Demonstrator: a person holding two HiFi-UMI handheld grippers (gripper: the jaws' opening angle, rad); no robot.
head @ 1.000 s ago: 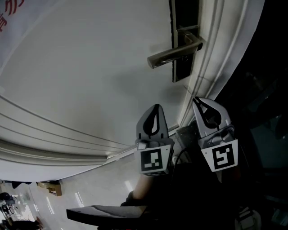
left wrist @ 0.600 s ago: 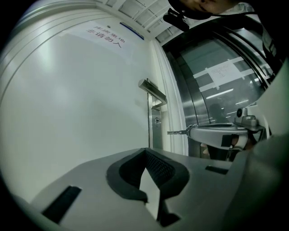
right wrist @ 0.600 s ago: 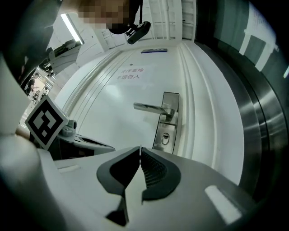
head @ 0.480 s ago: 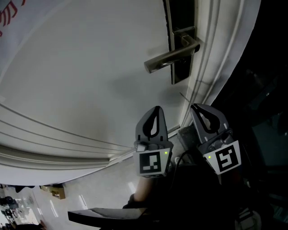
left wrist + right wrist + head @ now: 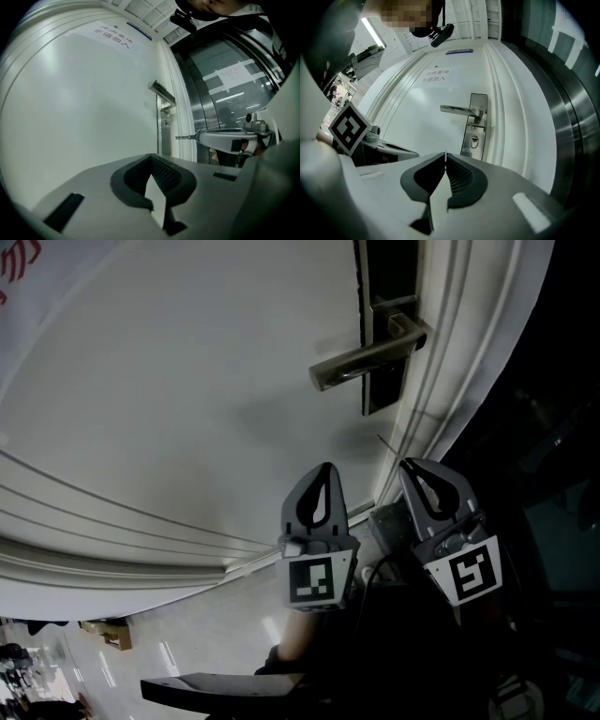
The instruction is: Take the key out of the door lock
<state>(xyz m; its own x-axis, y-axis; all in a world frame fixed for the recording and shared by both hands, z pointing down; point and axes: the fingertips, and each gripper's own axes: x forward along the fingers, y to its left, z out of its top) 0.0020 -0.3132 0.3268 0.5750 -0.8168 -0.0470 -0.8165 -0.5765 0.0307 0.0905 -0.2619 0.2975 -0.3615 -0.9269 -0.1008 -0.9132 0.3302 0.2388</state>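
A white door (image 5: 187, 381) carries a brass lever handle (image 5: 366, 360) on a dark lock plate (image 5: 384, 395). In the right gripper view the keyhole (image 5: 474, 139) sits bare below the handle (image 5: 459, 110). My right gripper (image 5: 405, 462) is shut on the key (image 5: 388, 446), whose thin blade sticks out from the tips, apart from the door. The left gripper view shows that key (image 5: 186, 137) pointing at the lock plate (image 5: 165, 136). My left gripper (image 5: 324, 465) hangs beside it, shut with nothing between its jaws.
The door frame mouldings (image 5: 450, 352) run along the right of the lock. Dark glass and metal panels (image 5: 225, 93) stand past the frame. Tiled floor (image 5: 187, 652) shows below the door. A printed notice (image 5: 436, 76) is stuck high on the door.
The door handle drifts slightly in the head view as the camera shifts. Both grippers keep nearly the same place, and the key stays in the right gripper.
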